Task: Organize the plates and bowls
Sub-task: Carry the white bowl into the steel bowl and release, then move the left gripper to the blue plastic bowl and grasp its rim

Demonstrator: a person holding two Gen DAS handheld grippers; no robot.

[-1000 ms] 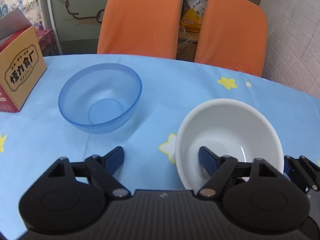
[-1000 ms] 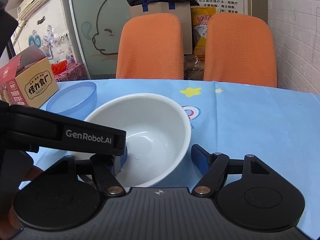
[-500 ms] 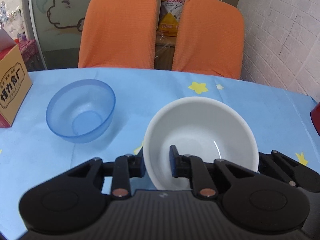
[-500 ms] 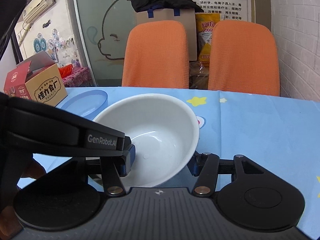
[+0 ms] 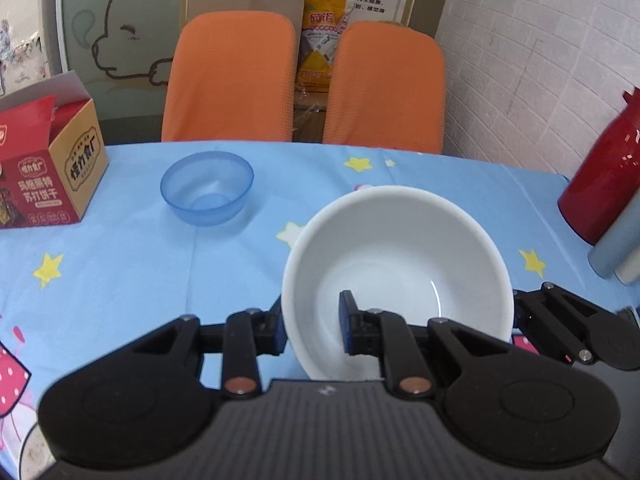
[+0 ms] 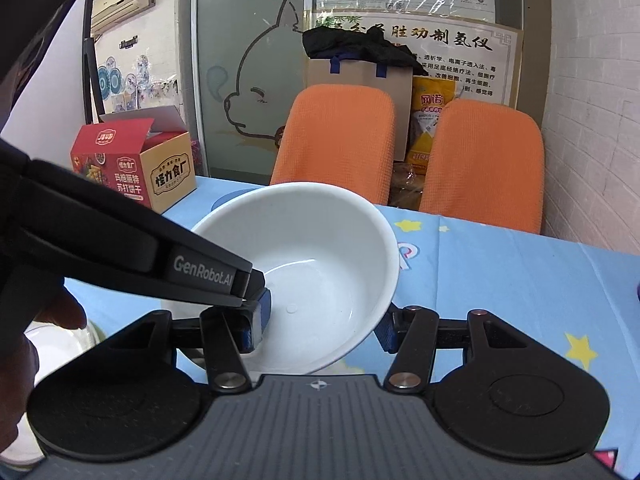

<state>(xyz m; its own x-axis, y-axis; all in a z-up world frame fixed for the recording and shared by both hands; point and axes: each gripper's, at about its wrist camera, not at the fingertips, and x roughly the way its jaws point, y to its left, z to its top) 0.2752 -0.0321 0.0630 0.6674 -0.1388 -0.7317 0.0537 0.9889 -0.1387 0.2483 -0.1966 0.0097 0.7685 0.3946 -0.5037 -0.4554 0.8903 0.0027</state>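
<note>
- Plainly, in the left wrist view, the left gripper (image 5: 312,330) was pinching the near wall of the white bowl (image 5: 396,276), one finger outside the rim and the other inside, pressed hard together on the wall.
- The white bowl looked lifted clear of the blue tablecloth (image 5: 120,264), tilted a little toward the camera.
- The blue bowl (image 5: 207,187) sat upright on the cloth, well apart to the upper left, beside the snack box (image 5: 48,172); a red flask (image 5: 608,176) stood at the right edge.
- Across in the right wrist view, the right gripper (image 6: 320,330) straddled the same white bowl (image 6: 312,264) across its width, and its right finger (image 6: 386,332) touched the outer wall.
- Its left finger was hidden behind the left gripper's arm, so I could not tell whether both pads pressed.
- A hand (image 6: 24,344) showed dimly at the left edge of that view.
- My reading was that the step in hand was carrying the white bowl, probably toward the blue bowl for nesting.
- The next move would call for keeping the bowl level, centring it over the blue bowl's mouth, lowering gently, then letting go.
</note>
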